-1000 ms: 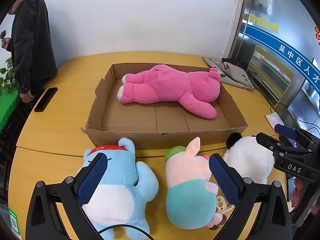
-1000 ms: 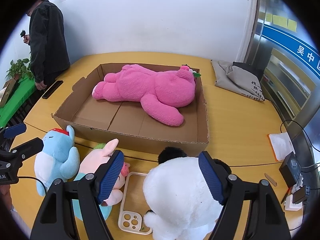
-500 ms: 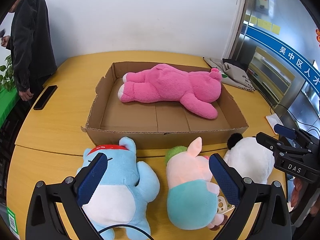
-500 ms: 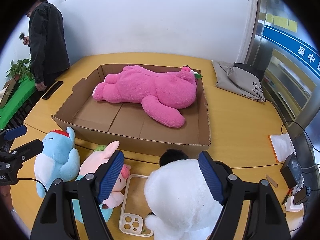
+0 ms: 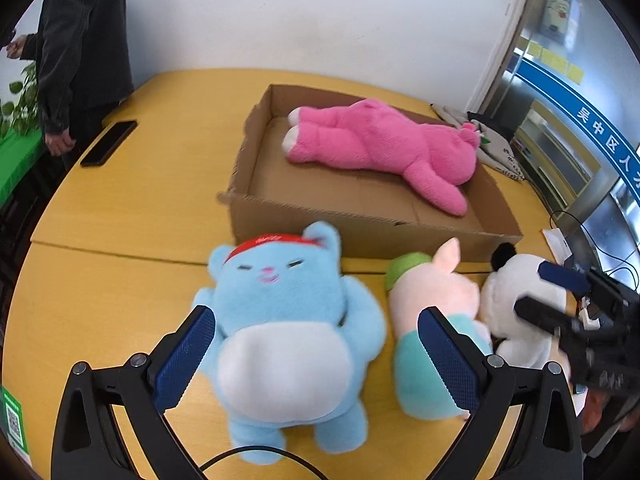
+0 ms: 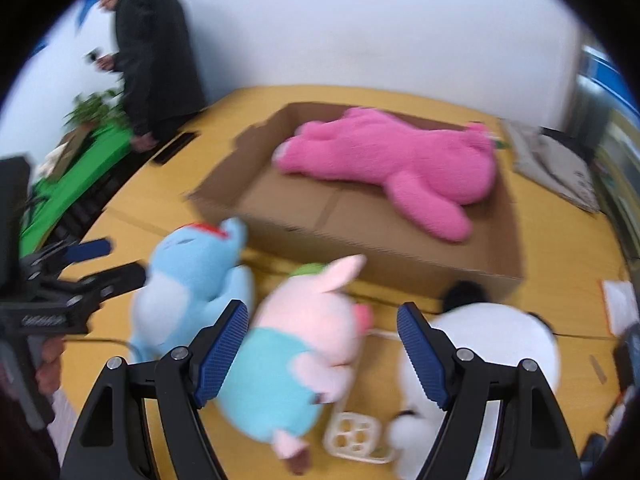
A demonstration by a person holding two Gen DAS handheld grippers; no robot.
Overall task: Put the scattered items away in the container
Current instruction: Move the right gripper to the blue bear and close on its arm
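A light blue bear plush (image 5: 280,320) with a red headband lies on the yellow table, and my left gripper (image 5: 314,332) stands open around its body. Beside it lies a pink pig plush (image 6: 304,340) in teal clothes, framed by my open right gripper (image 6: 322,320). A white panda plush (image 6: 492,340) sits to the pig's right. Behind them is the cardboard box (image 5: 360,224), where a big pink plush (image 5: 380,148) lies. The left gripper (image 6: 116,262) shows beside the bear (image 6: 188,280), the right gripper (image 5: 536,292) by the panda (image 5: 516,292).
A person in a dark jacket (image 5: 84,40) stands at the table's far left, near a black phone (image 5: 108,142). A white phone case (image 6: 356,436) lies under the pig. A grey cloth bag (image 6: 552,164) sits at the back right. Cables and small devices crowd the right edge.
Both grippers swung left. The left one now frames the blue bear instead of the gap between bear and pig. The right one moved off the panda to frame the pig.
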